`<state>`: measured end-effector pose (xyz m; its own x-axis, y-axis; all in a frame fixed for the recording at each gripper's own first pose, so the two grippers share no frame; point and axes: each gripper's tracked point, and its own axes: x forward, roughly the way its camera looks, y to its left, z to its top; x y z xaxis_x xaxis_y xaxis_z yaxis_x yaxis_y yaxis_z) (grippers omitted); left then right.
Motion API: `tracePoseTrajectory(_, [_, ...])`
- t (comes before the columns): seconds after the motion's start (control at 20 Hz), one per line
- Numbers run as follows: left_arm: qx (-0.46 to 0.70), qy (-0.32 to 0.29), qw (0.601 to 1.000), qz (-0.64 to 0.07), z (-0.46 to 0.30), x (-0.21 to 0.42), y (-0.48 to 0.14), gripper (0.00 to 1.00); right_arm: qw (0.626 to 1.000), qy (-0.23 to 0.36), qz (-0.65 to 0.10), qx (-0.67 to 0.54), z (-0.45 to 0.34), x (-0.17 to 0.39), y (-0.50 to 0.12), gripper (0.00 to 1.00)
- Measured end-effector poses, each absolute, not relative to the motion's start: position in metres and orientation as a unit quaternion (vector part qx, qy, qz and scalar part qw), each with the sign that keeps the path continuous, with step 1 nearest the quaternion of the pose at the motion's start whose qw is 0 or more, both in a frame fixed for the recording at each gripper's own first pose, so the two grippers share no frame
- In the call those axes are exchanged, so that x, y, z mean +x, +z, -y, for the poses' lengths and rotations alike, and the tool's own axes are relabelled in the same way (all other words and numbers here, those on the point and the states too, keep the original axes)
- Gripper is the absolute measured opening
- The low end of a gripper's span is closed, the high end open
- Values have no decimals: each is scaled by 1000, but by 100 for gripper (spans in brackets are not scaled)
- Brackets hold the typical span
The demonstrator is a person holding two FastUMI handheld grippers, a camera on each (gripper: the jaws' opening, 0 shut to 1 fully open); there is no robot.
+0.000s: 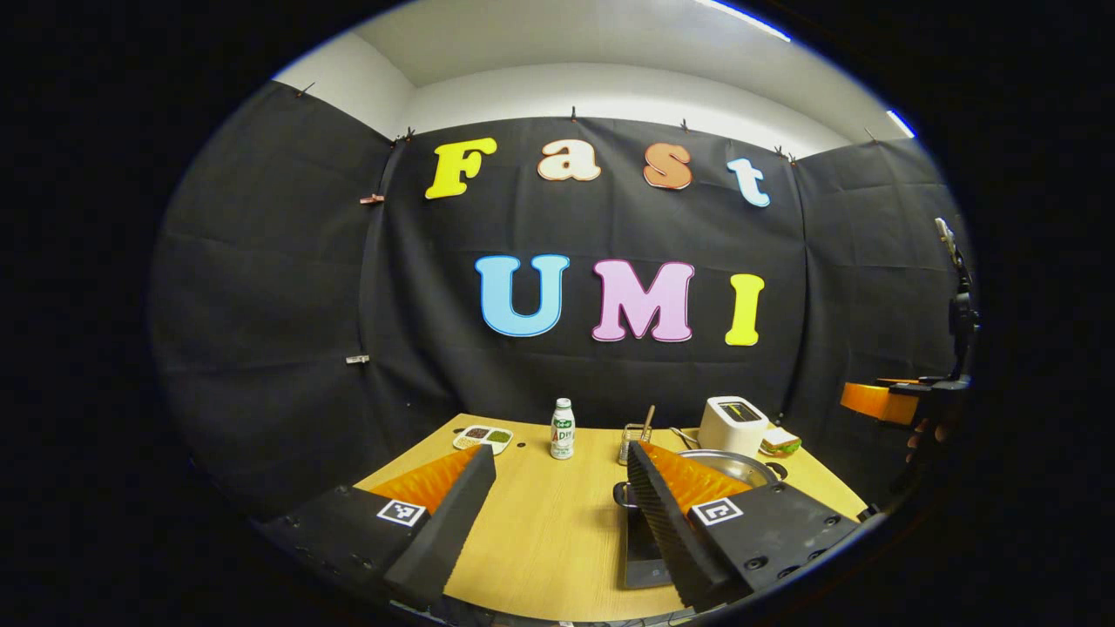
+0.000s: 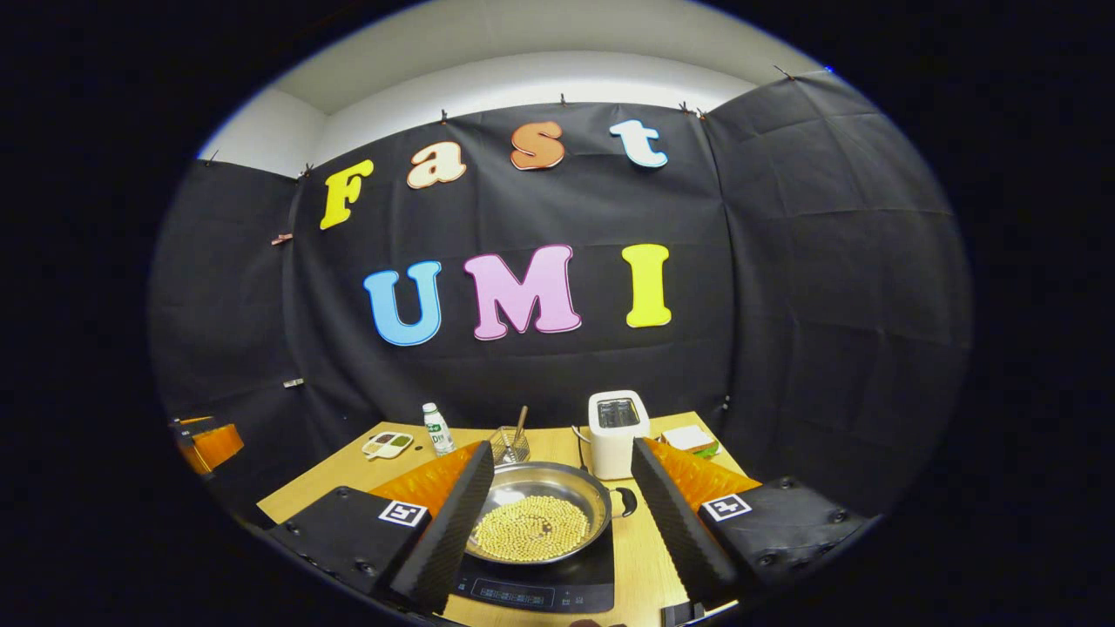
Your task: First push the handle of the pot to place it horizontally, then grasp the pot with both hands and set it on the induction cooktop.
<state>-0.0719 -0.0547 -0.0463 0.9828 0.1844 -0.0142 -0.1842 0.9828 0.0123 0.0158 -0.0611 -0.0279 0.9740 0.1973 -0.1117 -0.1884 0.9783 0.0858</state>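
In the right gripper view the right gripper point(image 2: 557, 514) hangs over the near edge of the wooden tabletop point(image 2: 640, 549) with its 2 fingers spread wide apart and nothing held between them. The pot point(image 2: 536, 521), a shallow steel pan filled with small yellow beans, sits directly ahead in the gap between those fingers, resting on the black induction cooktop point(image 2: 557, 588); its left rim is hidden behind the left finger, while 1 small loop handle point(image 2: 625, 502) sticks out toward the right finger without touching it. Beyond the fingertips stand a white toaster point(image 2: 615, 433), a wire basket point(image 2: 510, 447) with a wooden stick in it, a small white bottle point(image 2: 435, 429) and a divided dish point(image 2: 388, 445) further to the left, and a sandwich point(image 2: 690, 440) lies past the right finger's tip. Far off to the left of the fingers, at the tabletop's edge, the left gripper point(image 2: 205, 442) can be seen, apart from everything on the tabletop. In the left gripper view that gripper's own 2 fingers are likewise parted wide and empty, with bare wood in the gap between them. The pot's rim peeks out just behind the right finger, which covers most of it and part of the cooktop's dark front edge, and the bottle stands beyond the gap.
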Motion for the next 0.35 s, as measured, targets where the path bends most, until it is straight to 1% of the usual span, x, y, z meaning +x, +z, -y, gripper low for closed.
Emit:
tracePoseTrajectory(0.15, [11,93,996,-10,54,-73,-49,95,992,105,-64,36,52,13,-30,98])
tracePoseTrajectory(0.35, [18,91,996,-14,52,-77,-50,95,993,100,-66,26,51,9,-30,98])
